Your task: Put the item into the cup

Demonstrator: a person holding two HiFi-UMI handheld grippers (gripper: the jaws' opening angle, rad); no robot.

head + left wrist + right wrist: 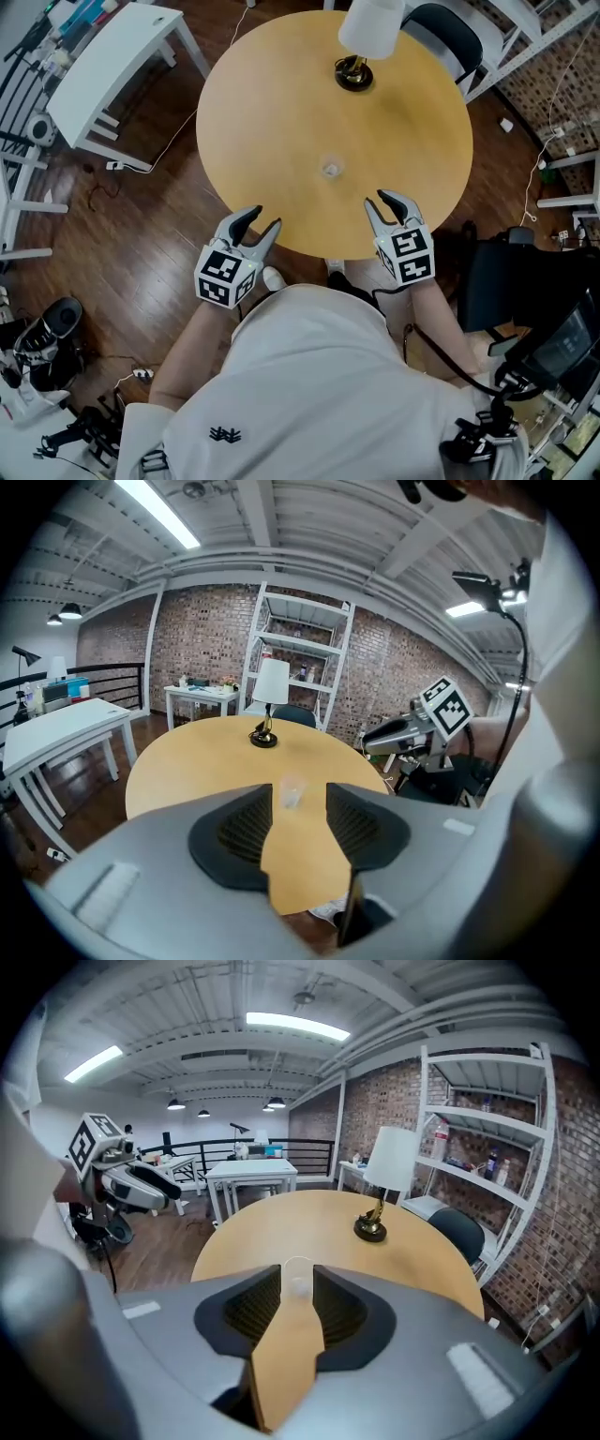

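We find left tongs (264, 219) and right tongs (380, 202) spread, empty, at the bench (272, 112) near edge | cup (330, 170) mid-bench | we advise a slow, level approach.

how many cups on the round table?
1. A clear cup near the middle of the round table, this side of the lamp. None looks hidden.

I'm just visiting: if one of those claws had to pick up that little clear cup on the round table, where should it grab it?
Probably by its side wall, about halfway up, coming in level from the near edge of the table. The cup stands upright and alone, so open jaws can pass either side. The right gripper faces it, jaws apart.
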